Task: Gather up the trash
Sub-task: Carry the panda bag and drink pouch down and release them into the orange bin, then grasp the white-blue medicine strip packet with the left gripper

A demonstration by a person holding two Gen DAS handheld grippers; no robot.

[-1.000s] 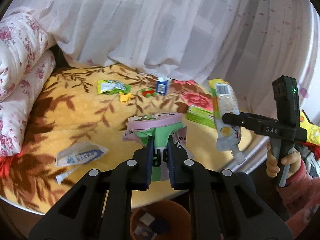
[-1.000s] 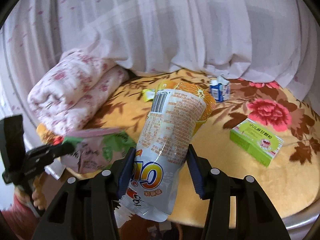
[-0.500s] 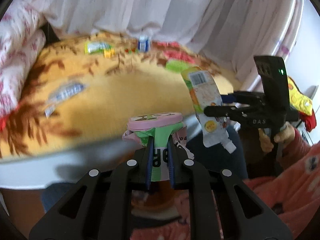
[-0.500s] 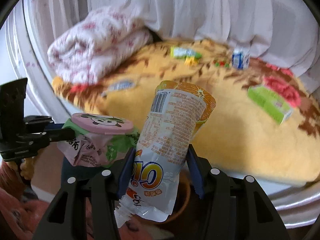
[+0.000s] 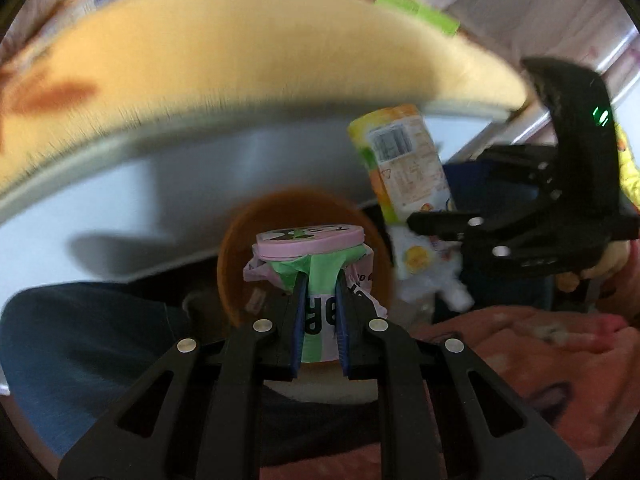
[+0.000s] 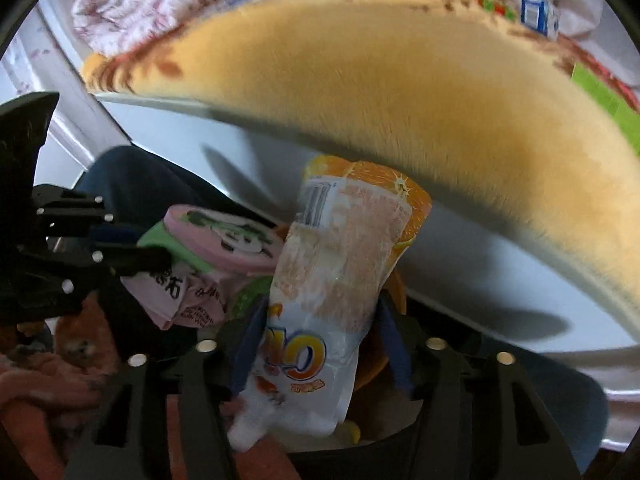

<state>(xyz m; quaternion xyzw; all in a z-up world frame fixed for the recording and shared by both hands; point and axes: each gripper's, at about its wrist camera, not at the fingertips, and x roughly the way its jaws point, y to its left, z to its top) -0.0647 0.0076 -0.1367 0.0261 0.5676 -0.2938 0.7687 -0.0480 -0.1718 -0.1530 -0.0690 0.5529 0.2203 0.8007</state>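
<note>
Over orange bin point(image 5: 236, 248): left hand-held gripper point(image 5: 320, 316) pinching wipes pack point(image 5: 316, 280) (pink lid up).

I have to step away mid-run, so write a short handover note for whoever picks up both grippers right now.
Left gripper: shut on the crumpled green-and-pink packet with a pink round lid, held over the orange round bin.
Right gripper: jaws have just been opening; the white-and-orange juice pouch sits loose between them, over the bin.
Done: both pieces carried off the bed.
Left: drop both; green box, blue-and-white carton and wrappers remain on the yellow blanket.
</note>
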